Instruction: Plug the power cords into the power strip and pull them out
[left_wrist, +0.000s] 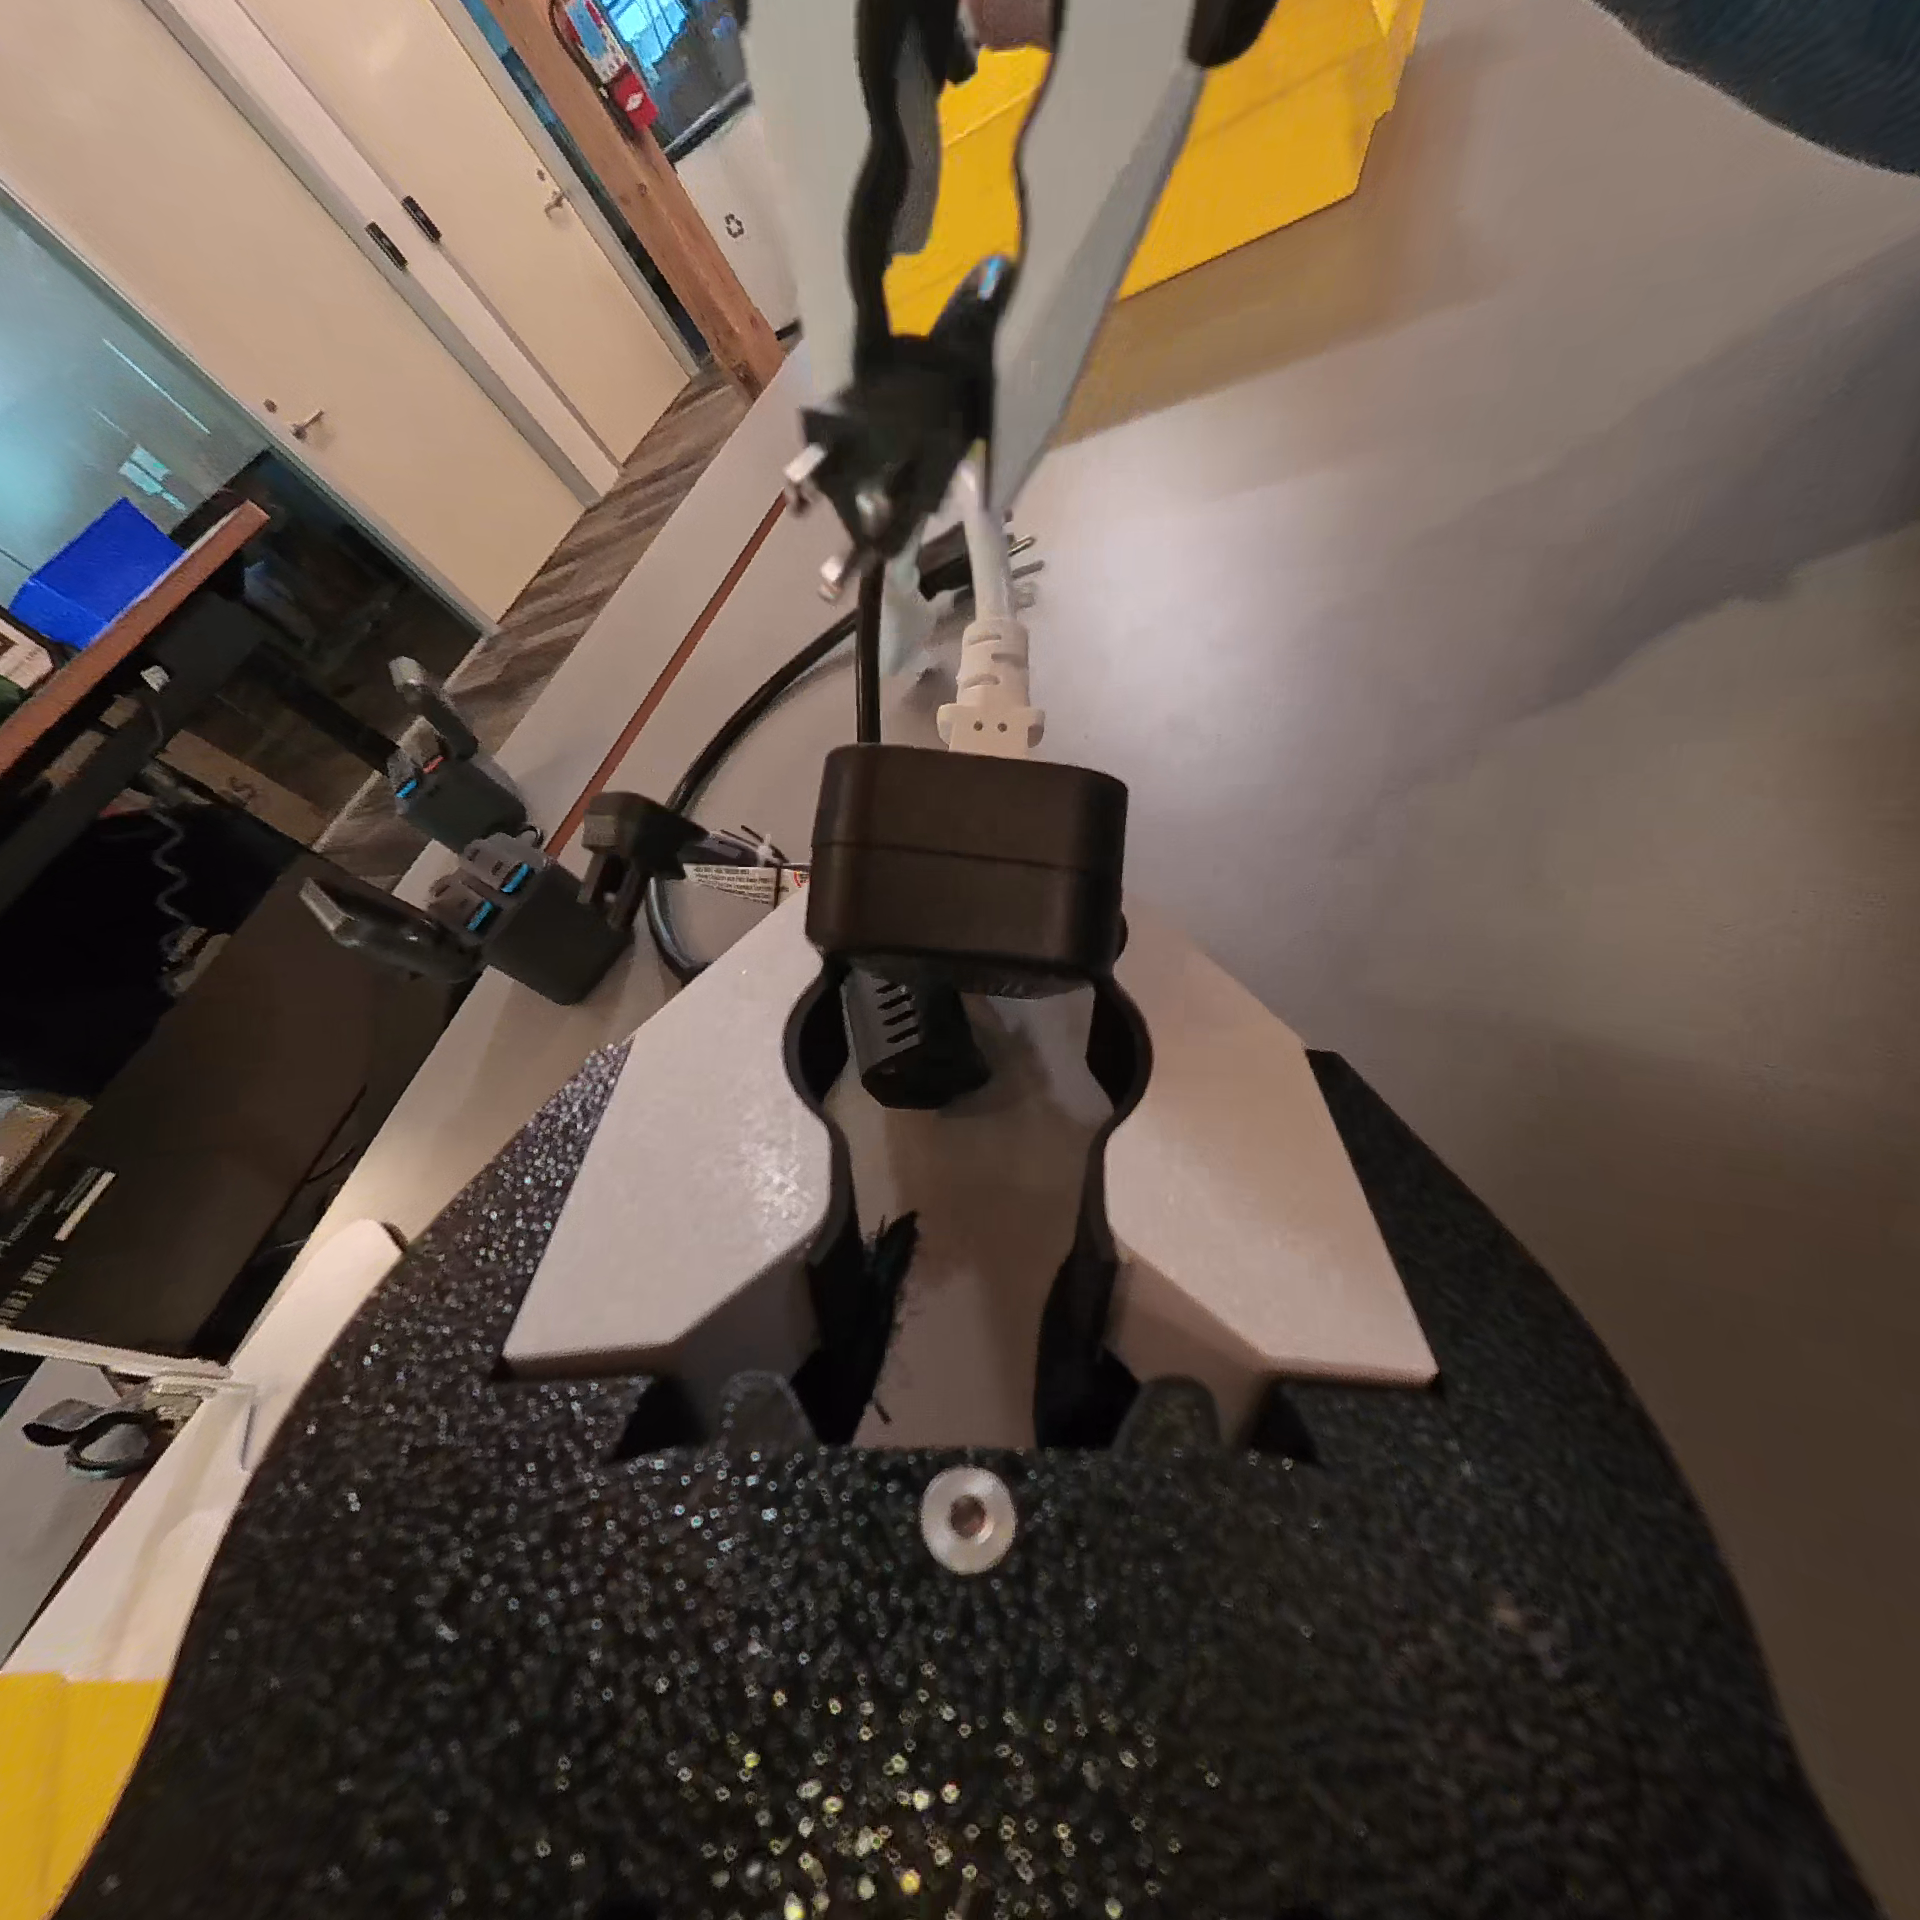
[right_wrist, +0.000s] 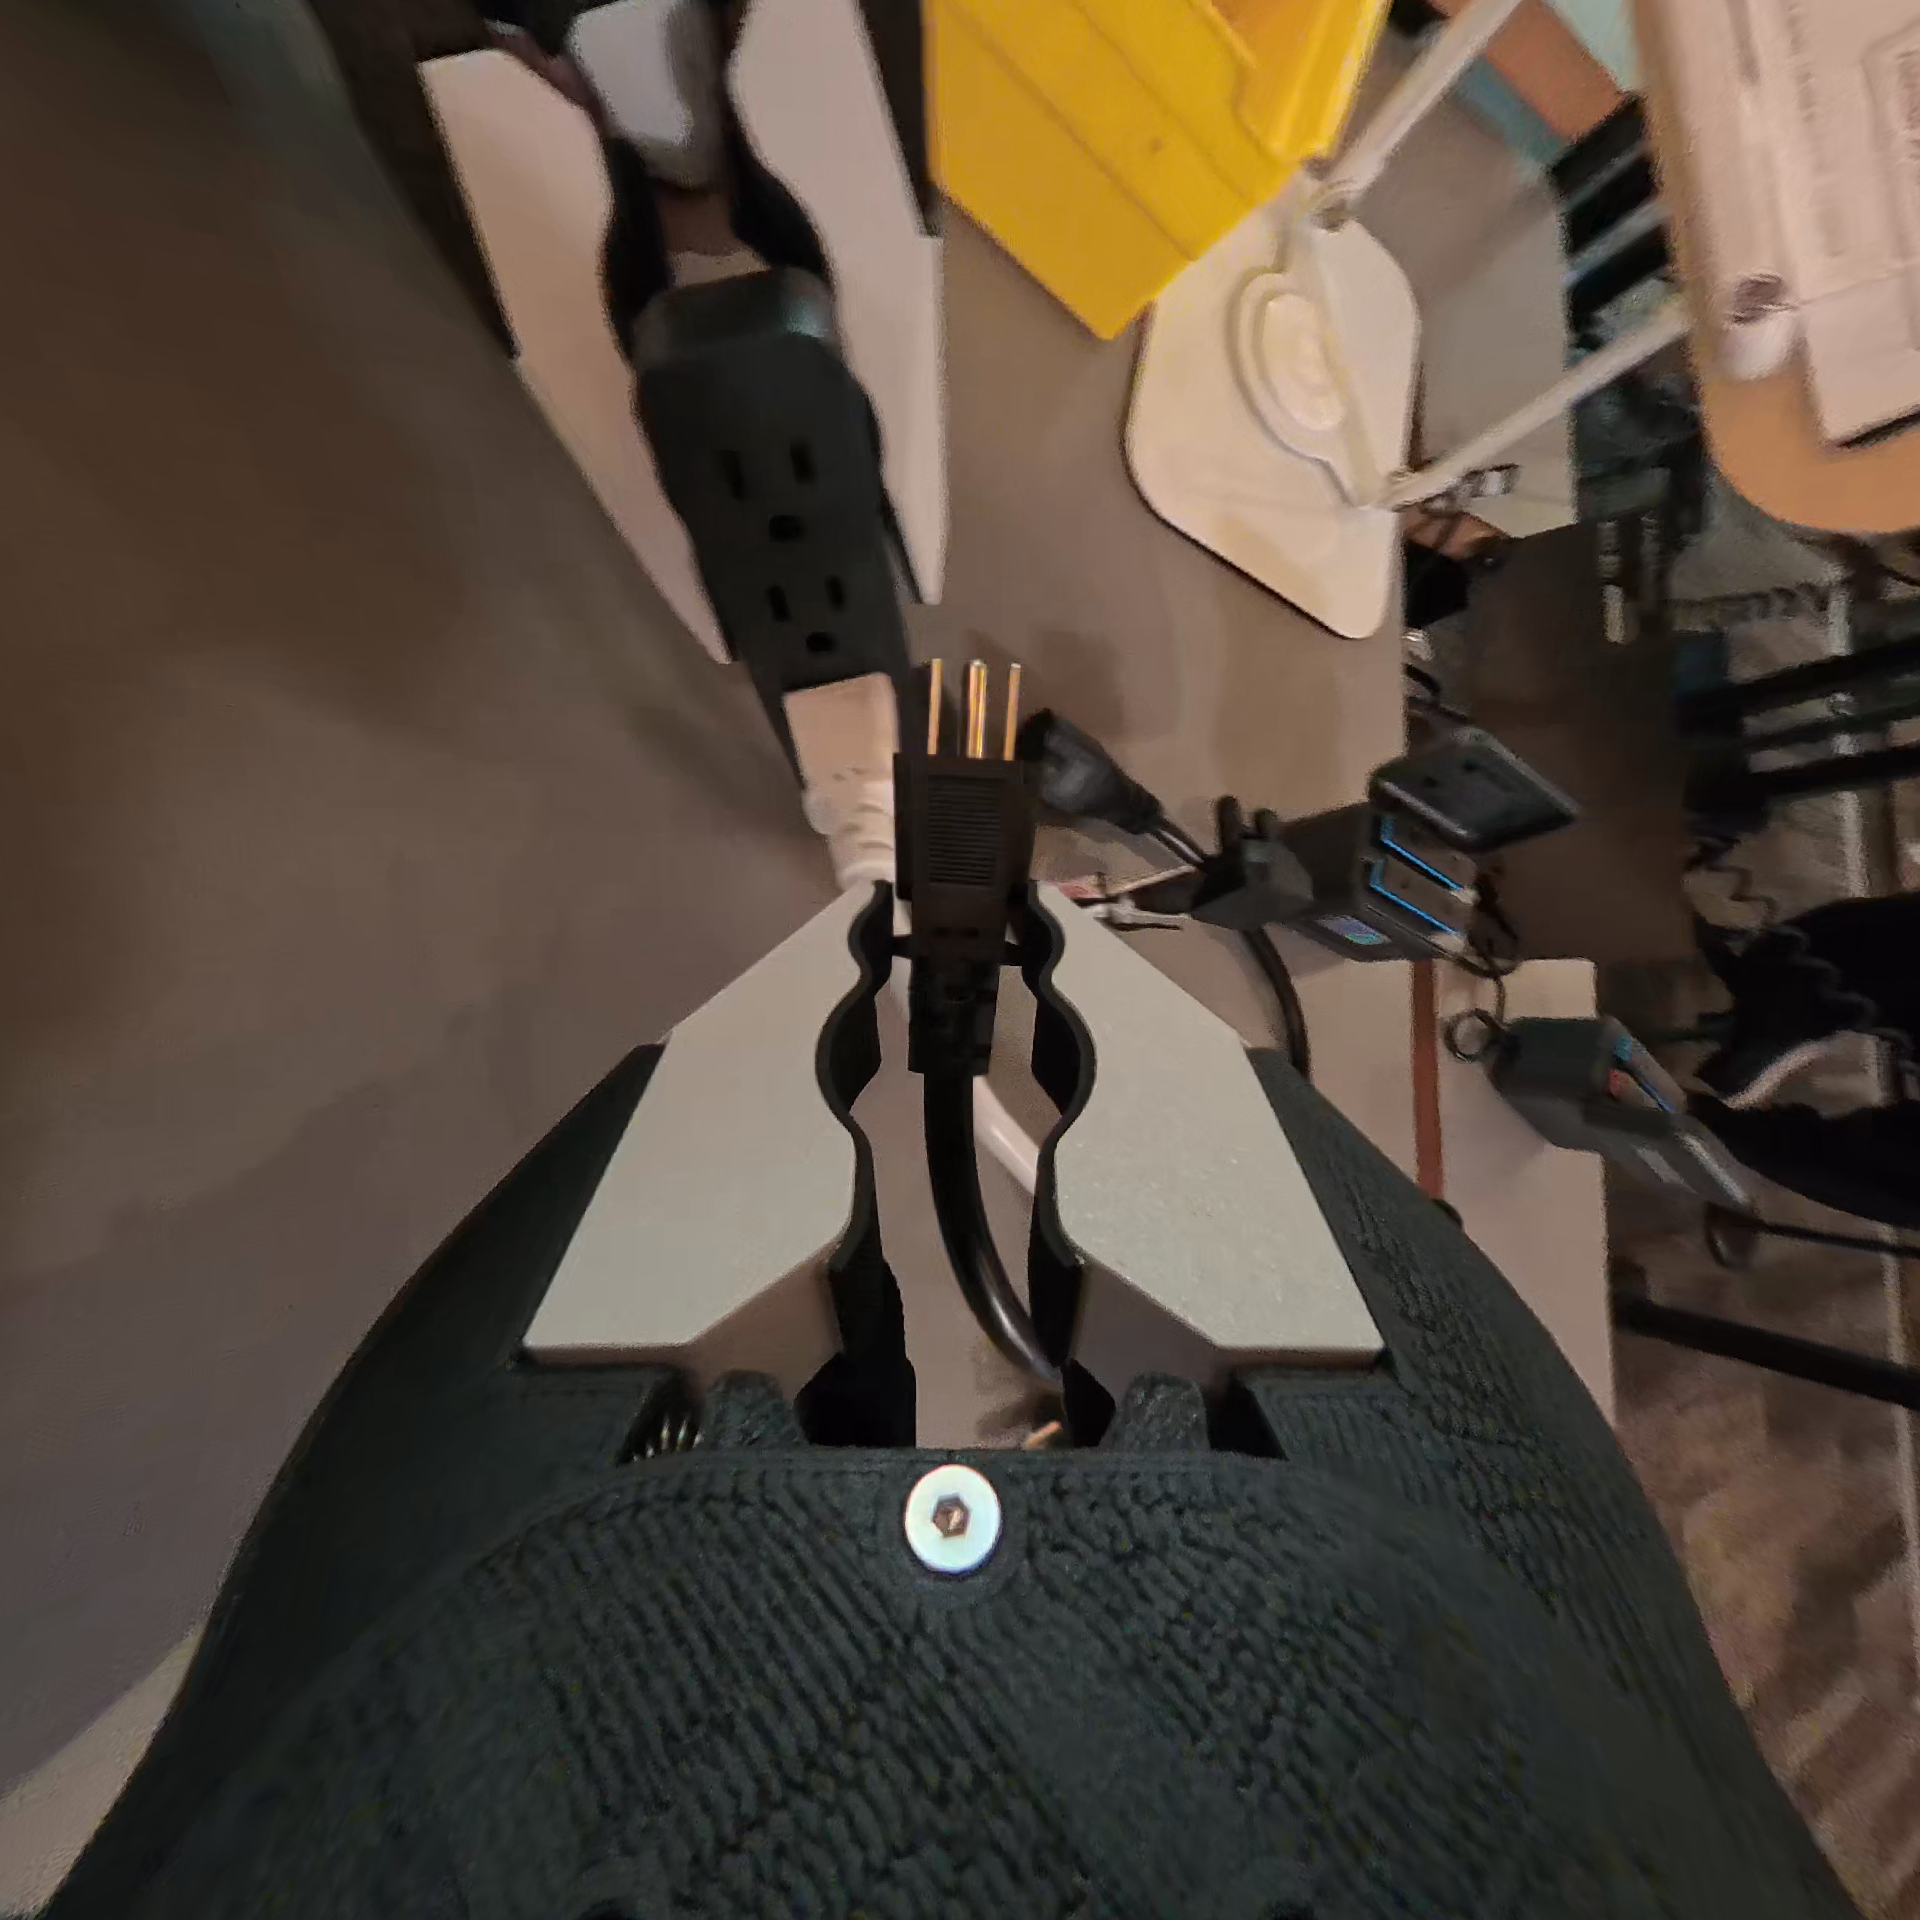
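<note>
My left gripper is shut on the end of the black power strip and holds it on the grey table. A white plug sits in the strip's far outlet. My right gripper is shut on a black three-prong plug, its prongs pointing forward, just short of the strip, whose other outlets are empty. The white plug lies just left of the black one. In the left wrist view the right gripper holds the black plug above the strip.
A yellow bin stands behind the strip and also shows in the left wrist view. A white lamp base is to the right. Black chargers and a loose black plug lie near the table's edge.
</note>
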